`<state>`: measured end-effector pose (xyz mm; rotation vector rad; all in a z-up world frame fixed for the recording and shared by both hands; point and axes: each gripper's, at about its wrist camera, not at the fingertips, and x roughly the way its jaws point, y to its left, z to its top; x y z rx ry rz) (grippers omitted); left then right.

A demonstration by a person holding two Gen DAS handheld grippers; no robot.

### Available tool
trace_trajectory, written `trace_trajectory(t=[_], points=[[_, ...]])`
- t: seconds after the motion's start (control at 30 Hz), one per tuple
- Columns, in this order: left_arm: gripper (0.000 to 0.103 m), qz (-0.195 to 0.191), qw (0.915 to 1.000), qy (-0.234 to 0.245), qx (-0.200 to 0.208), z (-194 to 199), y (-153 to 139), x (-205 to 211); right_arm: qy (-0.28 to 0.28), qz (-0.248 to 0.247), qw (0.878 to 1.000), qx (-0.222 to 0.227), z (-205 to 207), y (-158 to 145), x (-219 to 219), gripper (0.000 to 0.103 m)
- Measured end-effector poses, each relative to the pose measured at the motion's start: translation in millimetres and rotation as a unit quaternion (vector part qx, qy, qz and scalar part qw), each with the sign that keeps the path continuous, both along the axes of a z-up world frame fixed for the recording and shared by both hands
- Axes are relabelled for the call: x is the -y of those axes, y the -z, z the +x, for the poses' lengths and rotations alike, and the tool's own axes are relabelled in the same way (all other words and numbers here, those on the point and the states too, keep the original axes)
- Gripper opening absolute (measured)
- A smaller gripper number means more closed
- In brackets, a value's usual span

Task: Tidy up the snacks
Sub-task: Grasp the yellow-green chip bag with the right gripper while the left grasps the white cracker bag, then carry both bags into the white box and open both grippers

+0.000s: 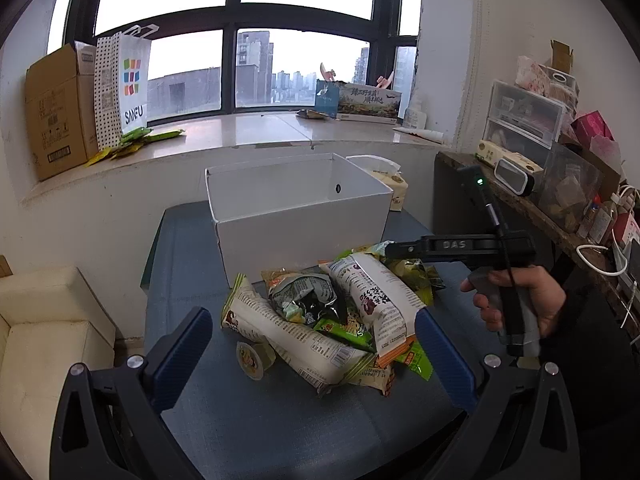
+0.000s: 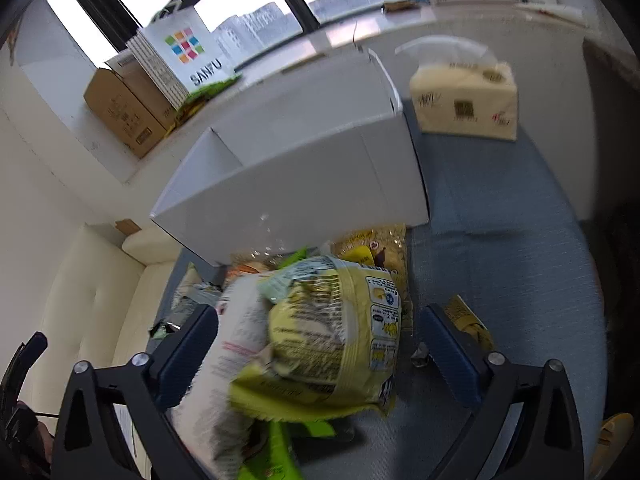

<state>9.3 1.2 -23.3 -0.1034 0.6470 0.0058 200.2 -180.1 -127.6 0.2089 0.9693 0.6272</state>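
Snacks (image 1: 320,320) piled by white box (image 1: 296,216) | paper bag (image 1: 134,84) reads "SANFU" | left tongs (image 1: 312,344) released | right tongs (image 2: 320,344) released, "DAS" lettering

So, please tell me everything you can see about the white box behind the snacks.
The white box looks like thin folded cardboard, rectangular and open at the top, with no lid in view. One inner wall shows a small dark round hole. No snack shows inside, though its floor is hidden. It stands upright on the blue-grey table, just behind the snack pile, whose rear packets lie against or very near its front wall. A tissue pack sits close beside it.
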Motion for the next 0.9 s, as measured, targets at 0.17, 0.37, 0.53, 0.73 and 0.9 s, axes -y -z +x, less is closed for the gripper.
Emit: trace_trajectory(t=[0.17,0.37,0.53,0.73,0.9], points=[[0.103,-0.01,0.9999,0.0,-0.011,3.6,6.3,-1.4,-0.005,0.022,0.999,-0.026,6.3,14.3,2.0,0.061],[0.103,-0.039,0.9987,0.019,-0.027,18.0,14.7,4.8,0.001,0.038,0.999,0.019,-14.6,-14.9,18.1,0.059],[0.103,-0.065,0.9957,0.038,-0.054,41.9,23.8,21.1,0.018,0.05,0.996,0.075,-49.6,-48.3,41.9,0.059],[0.103,-0.109,0.9875,0.045,-0.105,81.6,38.5,45.5,0.052,0.044,0.986,0.151,-103.2,-84.9,67.7,0.059],[0.103,-0.119,0.9743,0.01,-0.191,122.9,70.5,58.9,0.07,0.05,0.98,0.177,-129.9,-91.9,88.6,0.059]])
